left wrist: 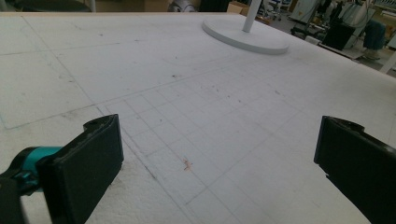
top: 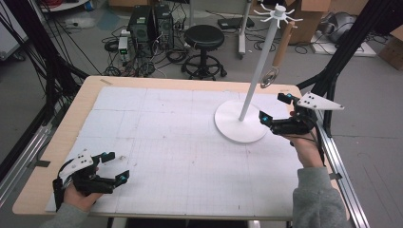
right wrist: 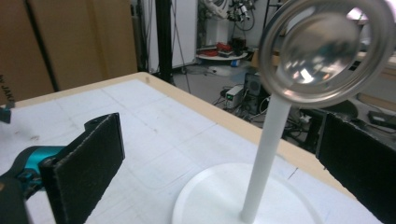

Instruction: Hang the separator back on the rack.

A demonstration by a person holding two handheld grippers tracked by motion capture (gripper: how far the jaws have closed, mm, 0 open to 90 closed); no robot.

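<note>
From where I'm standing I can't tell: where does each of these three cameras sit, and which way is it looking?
High view: above the table's near edge, looking down at the white stand; both hands show.
Left gripper view: rides the left tongs, facing across the mat; open jaws show.
Right gripper view: rides the right tongs, facing the hanging metal strainer; open jaws show.
All share the stand.

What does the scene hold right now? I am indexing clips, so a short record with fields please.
surface: white gridded mat on a wooden table
stand: white pole stand on a round base, far right
hanging item: wooden-handled metal strainer on a top hook
left gripper: open, resting low on the mat
right gripper: open, beside the stand's base, nothing between the jaws
</note>
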